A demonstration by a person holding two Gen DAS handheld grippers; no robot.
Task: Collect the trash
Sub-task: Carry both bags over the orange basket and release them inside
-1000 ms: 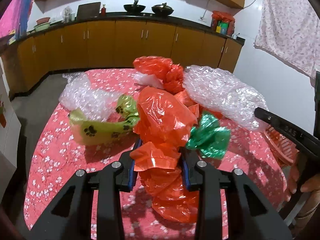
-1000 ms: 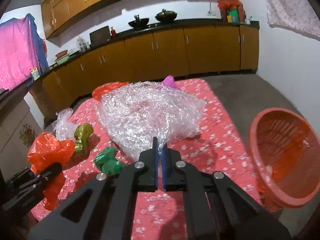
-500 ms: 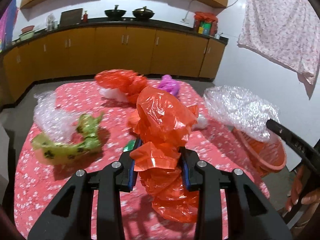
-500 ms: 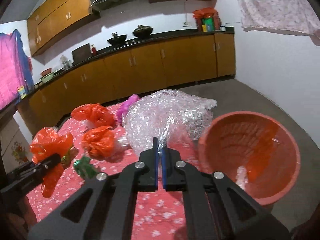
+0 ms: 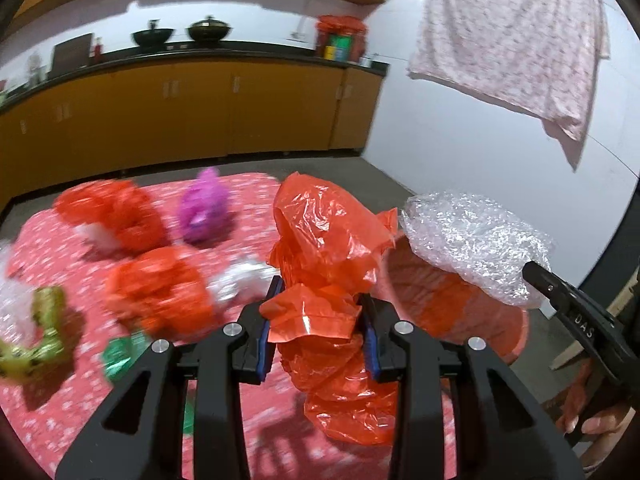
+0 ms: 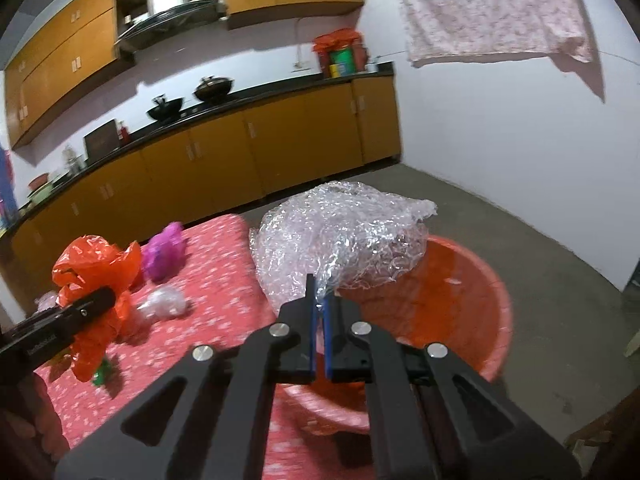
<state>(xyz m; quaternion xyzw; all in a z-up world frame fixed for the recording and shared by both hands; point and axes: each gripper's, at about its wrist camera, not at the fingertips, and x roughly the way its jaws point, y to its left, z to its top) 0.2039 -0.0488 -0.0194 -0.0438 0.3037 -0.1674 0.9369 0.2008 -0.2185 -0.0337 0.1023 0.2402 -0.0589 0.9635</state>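
Observation:
My left gripper (image 5: 317,322) is shut on a crumpled orange plastic bag (image 5: 328,240), held above the red flowered table (image 5: 48,412); it also shows in the right wrist view (image 6: 94,276). My right gripper (image 6: 319,312) is shut on a wad of clear bubble wrap (image 6: 340,236) and holds it over the orange basket (image 6: 480,320). In the left wrist view the bubble wrap (image 5: 476,246) hangs just above the basket (image 5: 452,300) off the table's right edge.
On the table lie more orange bags (image 5: 160,292), a pink bag (image 5: 204,208), a small clear wad (image 5: 236,280), a green wrapper (image 5: 124,356) and a yellow-green bag (image 5: 36,336). Kitchen cabinets (image 5: 200,112) stand behind; a cloth (image 5: 520,32) hangs at right.
Both grippers swung right with their loads. The bubble wrap moved from beside the basket to right above it; the orange bag came closer to the basket.

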